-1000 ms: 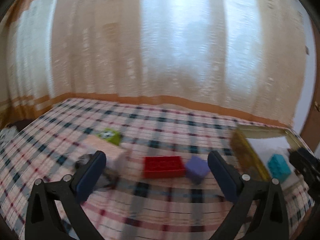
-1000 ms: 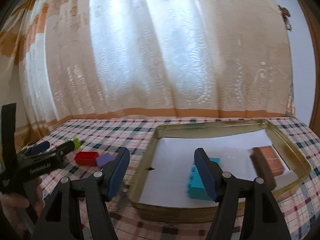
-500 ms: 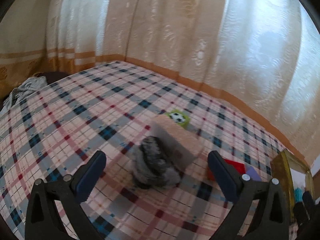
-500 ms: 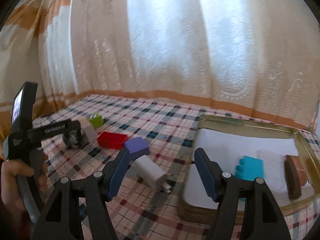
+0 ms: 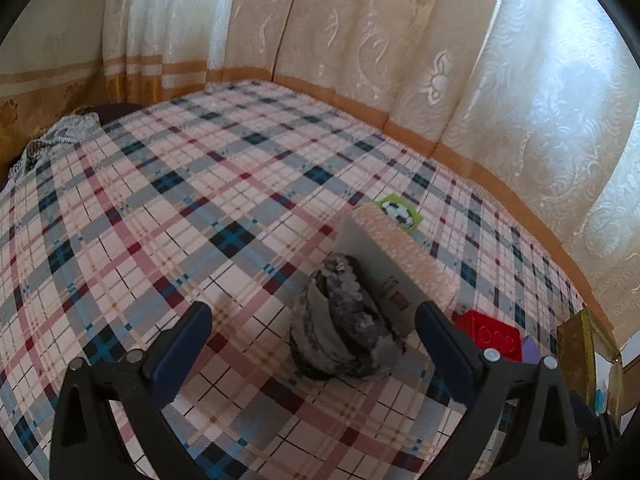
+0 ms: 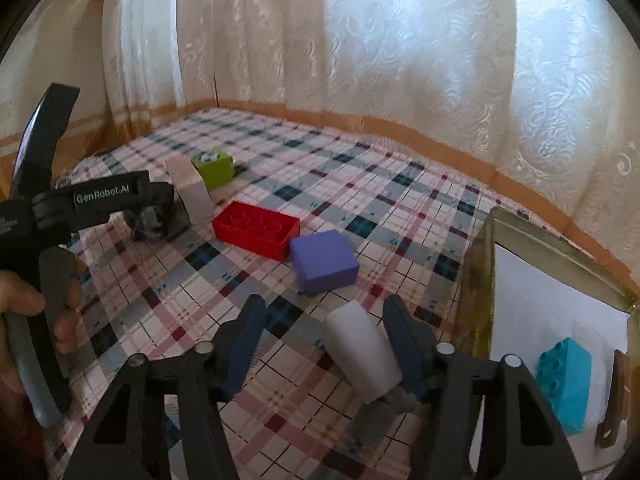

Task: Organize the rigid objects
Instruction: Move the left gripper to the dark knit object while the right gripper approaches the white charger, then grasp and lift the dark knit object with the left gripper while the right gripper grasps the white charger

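Observation:
My left gripper (image 5: 316, 344) is open and points down at a grey mottled lump (image 5: 340, 320) on the plaid cloth, which lies between its fingers without touching them. A pale box (image 5: 396, 264) leans behind the lump, with a green football block (image 5: 400, 214) beyond it. My right gripper (image 6: 324, 344) straddles a white block (image 6: 364, 356). Its jaws are closing; the right finger is at the block's side and the left finger stands clear. Ahead of it lie a purple block (image 6: 324, 262) and a red brick (image 6: 256, 230).
A gold tin tray (image 6: 480, 264) stands at the right, holding a teal brick (image 6: 564, 384) and a brown piece (image 6: 612, 400). A hand (image 6: 24, 304) holds the left gripper at the left edge. Curtains close off the far side of the plaid table (image 5: 160, 208).
Both views swung left and lower. The left gripper came over the grey lump. The right gripper left the tray, reached the white block, and its jaws narrowed.

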